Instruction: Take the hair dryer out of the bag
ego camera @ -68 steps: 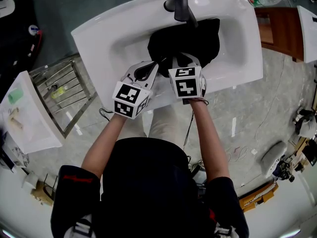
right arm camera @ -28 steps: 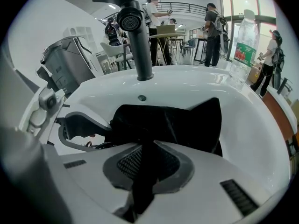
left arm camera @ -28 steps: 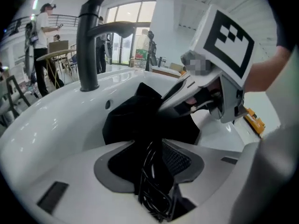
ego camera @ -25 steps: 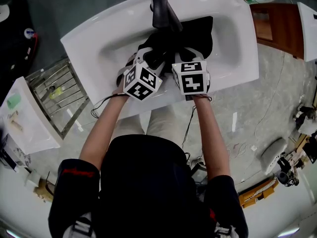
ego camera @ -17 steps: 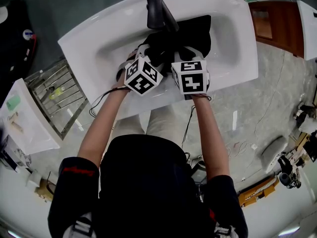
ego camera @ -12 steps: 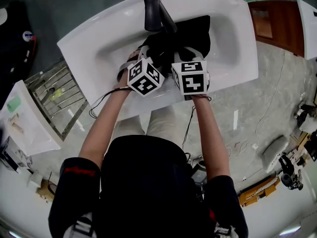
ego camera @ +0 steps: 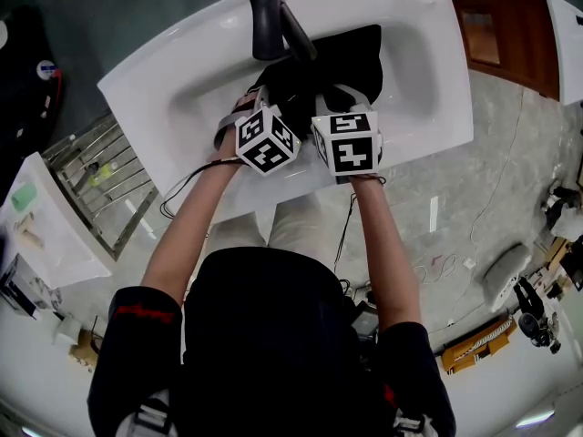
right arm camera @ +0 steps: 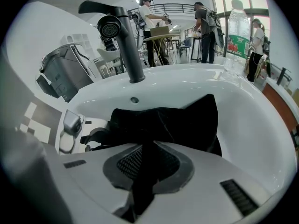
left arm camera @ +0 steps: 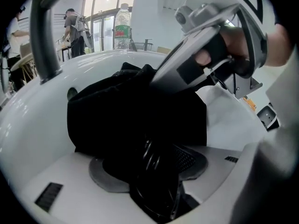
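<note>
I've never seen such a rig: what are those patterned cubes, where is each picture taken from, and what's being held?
No robot: a person holds a two-jaw gripper in each hand; the cubes belong to them. One camera looks down from the person's head, one rides on each gripper. A black bag lies in a white sink below a dark faucet. The right gripper pinches a fold of the bag. On the left gripper the jaws have just been opening and stand wide, something dark and glossy between them.
</note>
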`<state>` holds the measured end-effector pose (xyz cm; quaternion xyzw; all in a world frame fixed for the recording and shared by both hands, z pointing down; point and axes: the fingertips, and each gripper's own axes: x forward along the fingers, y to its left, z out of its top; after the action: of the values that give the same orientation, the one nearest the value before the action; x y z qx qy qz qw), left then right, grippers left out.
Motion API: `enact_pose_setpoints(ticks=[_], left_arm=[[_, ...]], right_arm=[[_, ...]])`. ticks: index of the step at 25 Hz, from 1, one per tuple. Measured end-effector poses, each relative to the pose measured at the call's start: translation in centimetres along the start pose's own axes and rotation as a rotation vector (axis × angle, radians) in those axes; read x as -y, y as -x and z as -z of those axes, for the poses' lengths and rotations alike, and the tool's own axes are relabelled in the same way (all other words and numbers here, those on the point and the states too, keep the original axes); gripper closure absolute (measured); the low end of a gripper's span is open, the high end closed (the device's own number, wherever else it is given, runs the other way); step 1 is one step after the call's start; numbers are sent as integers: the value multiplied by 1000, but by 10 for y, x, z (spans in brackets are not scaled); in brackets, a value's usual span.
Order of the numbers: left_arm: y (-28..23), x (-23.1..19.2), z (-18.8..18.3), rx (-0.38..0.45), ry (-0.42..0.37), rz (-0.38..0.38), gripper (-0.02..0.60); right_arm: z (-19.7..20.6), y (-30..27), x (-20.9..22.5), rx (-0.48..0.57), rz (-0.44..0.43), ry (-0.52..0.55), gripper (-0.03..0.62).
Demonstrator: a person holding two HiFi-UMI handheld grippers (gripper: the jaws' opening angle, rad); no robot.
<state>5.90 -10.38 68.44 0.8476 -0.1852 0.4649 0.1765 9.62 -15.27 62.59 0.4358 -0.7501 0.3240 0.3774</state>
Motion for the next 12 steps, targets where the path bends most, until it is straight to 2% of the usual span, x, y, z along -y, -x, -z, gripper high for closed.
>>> enact_pose_setpoints(ticks=[7,12], left_arm=[[-9,2,8,-50,44,46,345],[-10,1,9,-59,55,42,345]], right_arm=[[0,-1,0,5,-10,-7,537],[0,-1,1,7,-8,-7,537]])
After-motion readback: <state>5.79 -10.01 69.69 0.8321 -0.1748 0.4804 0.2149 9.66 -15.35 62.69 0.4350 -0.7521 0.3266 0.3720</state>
